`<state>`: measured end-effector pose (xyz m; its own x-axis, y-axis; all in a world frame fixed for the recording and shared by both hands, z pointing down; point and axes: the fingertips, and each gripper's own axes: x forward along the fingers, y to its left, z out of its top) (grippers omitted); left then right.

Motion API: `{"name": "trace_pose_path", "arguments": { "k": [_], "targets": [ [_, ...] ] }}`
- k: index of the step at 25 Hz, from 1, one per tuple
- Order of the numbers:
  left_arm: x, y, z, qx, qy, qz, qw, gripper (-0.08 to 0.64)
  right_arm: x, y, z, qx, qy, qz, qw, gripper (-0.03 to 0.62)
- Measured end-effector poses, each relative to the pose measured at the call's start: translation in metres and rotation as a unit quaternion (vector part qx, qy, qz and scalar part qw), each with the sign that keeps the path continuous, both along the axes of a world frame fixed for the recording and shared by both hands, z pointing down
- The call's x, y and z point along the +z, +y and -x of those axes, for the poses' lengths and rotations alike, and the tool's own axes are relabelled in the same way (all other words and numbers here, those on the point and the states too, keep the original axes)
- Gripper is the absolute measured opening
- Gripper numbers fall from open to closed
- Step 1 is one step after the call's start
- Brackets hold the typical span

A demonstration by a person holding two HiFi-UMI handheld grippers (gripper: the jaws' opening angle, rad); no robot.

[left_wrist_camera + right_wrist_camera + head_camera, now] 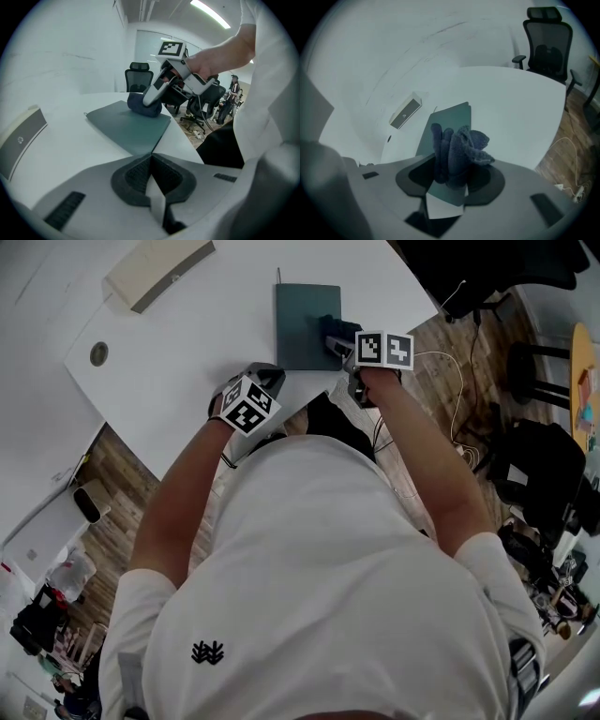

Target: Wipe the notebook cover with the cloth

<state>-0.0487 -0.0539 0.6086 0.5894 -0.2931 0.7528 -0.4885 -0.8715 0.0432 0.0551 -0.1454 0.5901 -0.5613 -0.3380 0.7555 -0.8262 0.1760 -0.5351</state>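
Observation:
A dark teal notebook (302, 320) lies flat on the white table (197, 352), near its front edge. My right gripper (334, 339) is shut on a bunched dark blue cloth (457, 151) and presses it on the notebook's near right corner (449, 123). In the left gripper view the cloth (143, 105) rests on the far corner of the notebook (129, 127) under the right gripper (157, 96). My left gripper (265, 377) sits at the table's front edge, left of the notebook's near corner and apart from it. Its jaws (151, 171) are shut with nothing between them.
A flat beige box (156, 271) lies at the table's back left, and a round cable hole (98, 353) sits near the left edge. An office chair (546, 43) stands beyond the table. Cables (456, 413) trail over the wooden floor to the right.

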Motion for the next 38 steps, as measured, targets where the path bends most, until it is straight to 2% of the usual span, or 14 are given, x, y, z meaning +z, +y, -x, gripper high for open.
{"name": "trace_pose_path", "arguments": {
  "k": [5, 10, 15, 22, 26, 31, 38],
  "targets": [
    [0.0, 0.0, 0.0, 0.0, 0.0, -0.001, 1.0, 0.006, 0.002, -0.003, -0.023, 0.014, 0.014, -0.002, 1.0, 0.169],
    [0.001, 0.0, -0.001, 0.0, -0.001, -0.002, 1.0, 0.006, -0.001, -0.003, -0.021, 0.006, 0.026, -0.007, 1.0, 0.167],
    [0.001, 0.0, -0.001, -0.001, -0.002, -0.002, 1.0, 0.006, -0.011, -0.008, 0.01, -0.018, 0.006, -0.013, 1.0, 0.167],
    [0.001, -0.003, -0.002, -0.001, -0.002, -0.002, 1.0, 0.006, -0.016, -0.022, 0.078, -0.069, -0.015, -0.016, 0.997, 0.167],
    [0.001, -0.003, -0.006, 0.0, -0.002, -0.002, 1.0, 0.006, -0.01, -0.027, 0.101, -0.076, -0.029, -0.002, 0.997, 0.167],
    [0.001, -0.003, -0.004, 0.0, -0.002, -0.004, 1.0, 0.006, -0.005, -0.03, 0.1, -0.068, -0.036, 0.006, 0.997, 0.169],
    [0.0, -0.003, -0.001, 0.0, -0.001, -0.002, 1.0, 0.006, -0.003, -0.034, 0.072, -0.039, -0.037, 0.008, 0.999, 0.169]
  ]
}}
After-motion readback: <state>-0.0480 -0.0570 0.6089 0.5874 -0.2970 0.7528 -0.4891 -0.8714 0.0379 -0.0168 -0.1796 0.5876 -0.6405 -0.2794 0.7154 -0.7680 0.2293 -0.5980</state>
